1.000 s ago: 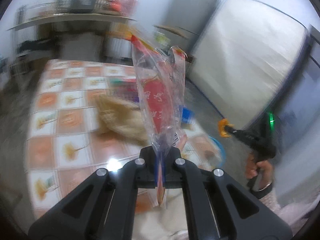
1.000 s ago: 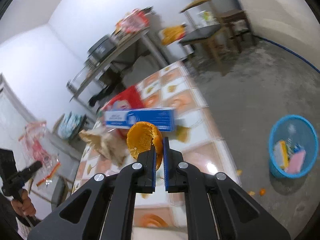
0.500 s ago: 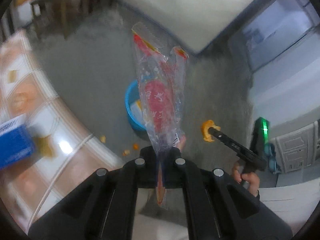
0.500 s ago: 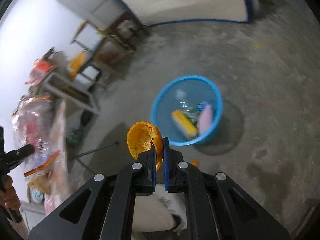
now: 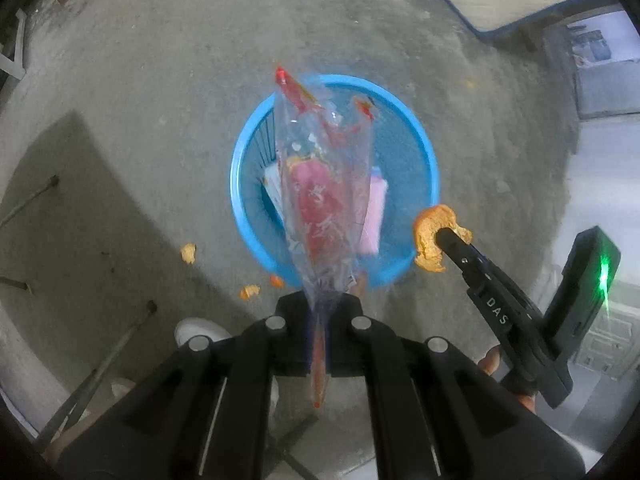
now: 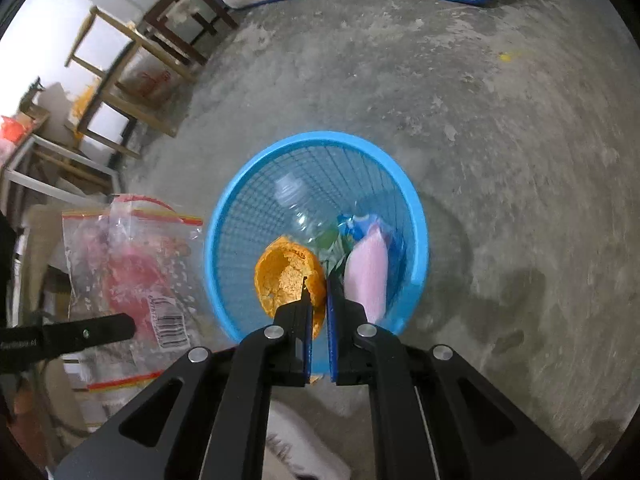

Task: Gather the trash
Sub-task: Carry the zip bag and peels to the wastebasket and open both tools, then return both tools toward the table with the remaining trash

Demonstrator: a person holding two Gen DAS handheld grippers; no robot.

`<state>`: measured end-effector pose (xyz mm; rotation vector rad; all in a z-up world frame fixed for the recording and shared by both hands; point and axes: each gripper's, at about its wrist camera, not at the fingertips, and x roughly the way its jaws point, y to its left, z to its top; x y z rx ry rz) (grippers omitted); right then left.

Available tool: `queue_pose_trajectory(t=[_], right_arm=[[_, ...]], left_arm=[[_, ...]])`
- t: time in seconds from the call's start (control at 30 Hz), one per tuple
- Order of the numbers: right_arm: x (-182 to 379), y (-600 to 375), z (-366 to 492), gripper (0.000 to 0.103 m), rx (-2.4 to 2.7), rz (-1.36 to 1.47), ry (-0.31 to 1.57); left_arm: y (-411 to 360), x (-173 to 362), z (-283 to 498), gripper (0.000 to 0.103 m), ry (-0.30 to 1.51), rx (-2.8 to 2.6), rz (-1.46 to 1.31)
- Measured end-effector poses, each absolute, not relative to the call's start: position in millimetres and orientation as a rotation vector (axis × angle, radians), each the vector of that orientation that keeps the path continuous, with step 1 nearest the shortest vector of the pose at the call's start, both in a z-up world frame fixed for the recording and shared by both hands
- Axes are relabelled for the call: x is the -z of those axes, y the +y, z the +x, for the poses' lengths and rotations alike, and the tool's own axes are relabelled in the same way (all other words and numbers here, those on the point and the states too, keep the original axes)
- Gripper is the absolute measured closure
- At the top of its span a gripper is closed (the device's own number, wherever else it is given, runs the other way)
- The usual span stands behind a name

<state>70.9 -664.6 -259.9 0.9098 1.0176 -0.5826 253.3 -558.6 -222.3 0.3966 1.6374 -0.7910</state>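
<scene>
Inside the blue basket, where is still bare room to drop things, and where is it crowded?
In the round blue mesh basket, the far-left wall and floor around the clear plastic bottle are bare. The near-right side is crowded: a pink packet and blue-green wrappers are piled together there.

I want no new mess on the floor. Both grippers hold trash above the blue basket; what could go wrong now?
The orange peel in the right gripper hangs near the blue basket rim, so it might fall outside, where peel scraps already lie. The light plastic bag in the left gripper might drift sideways when released.
</scene>
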Motion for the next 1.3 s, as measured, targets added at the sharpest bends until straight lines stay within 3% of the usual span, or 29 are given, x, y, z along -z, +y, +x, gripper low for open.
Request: queue_pose_trajectory(t=[0.07, 0.1, 0.13, 0.17, 0.23, 0.37, 0.57, 0.77, 0.83, 1.03, 1.3], right_arm=[[273, -673, 83, 0.095, 0.570, 0.912, 1.032], [282, -677, 91, 0.094, 0.566, 0.906, 1.049], [288, -680, 95, 0.087, 0.568, 0.900, 1.068], [298, -684, 102, 0.077, 0.574, 0.891, 1.097], [303, -686, 104, 0.070, 0.568, 0.890, 1.103], [298, -686, 104, 0.059, 0.582, 0.848, 1.091], [281, -686, 83, 0.058, 0.602, 0.863, 1.044], [233, -660, 47, 0.058, 0.561, 0.838, 0.961], [218, -648, 33, 0.058, 0.544, 0.838, 0.939], [177, -601, -7, 0.048, 0.455, 0.853, 0.890], [154, -534, -9, 0.044, 0.280, 0.848, 0.936]], left_arm=[[-566, 233, 257, 0.079, 1.626, 0.776, 0.411], [-566, 235, 257, 0.060, 1.625, 0.764, 0.410], [-567, 237, 259, 0.051, 1.621, 0.753, 0.400], [-568, 235, 262, 0.050, 1.612, 0.746, 0.377], [-568, 227, 267, 0.042, 1.609, 0.756, 0.319], [-567, 204, 266, 0.040, 1.578, 0.800, 0.296], [-555, 161, 260, 0.039, 1.568, 0.850, 0.246], [-509, 59, 233, 0.039, 1.437, 1.021, 0.245], [-483, 27, 224, 0.033, 1.375, 1.064, 0.234], [-338, -63, 203, 0.028, 1.174, 1.039, 0.083], [-136, -86, 167, 0.023, 0.981, 0.781, -0.069]])
